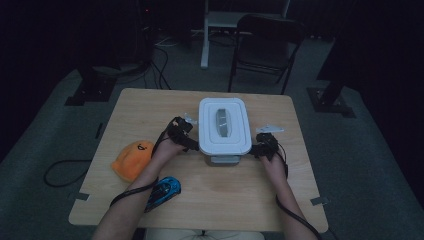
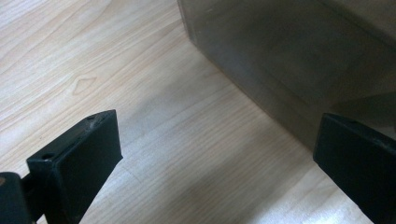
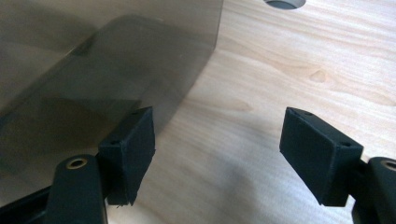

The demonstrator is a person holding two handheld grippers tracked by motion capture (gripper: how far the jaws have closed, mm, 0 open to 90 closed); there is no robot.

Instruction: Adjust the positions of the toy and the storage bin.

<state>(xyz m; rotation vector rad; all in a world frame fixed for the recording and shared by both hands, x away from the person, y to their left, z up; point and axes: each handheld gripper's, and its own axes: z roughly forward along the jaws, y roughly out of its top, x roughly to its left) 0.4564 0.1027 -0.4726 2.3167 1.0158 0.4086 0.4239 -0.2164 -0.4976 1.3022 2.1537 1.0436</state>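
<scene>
I see white-lidded translucent grey plastic box at centre of light wood desk. My left gripper and right gripper flank it, jaws wide, gripping nothing.

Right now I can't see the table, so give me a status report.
Left gripper and right gripper open, flanking the lidded container. Nothing gripped. Orange plush toy and blue toy car lie well aside.
</scene>
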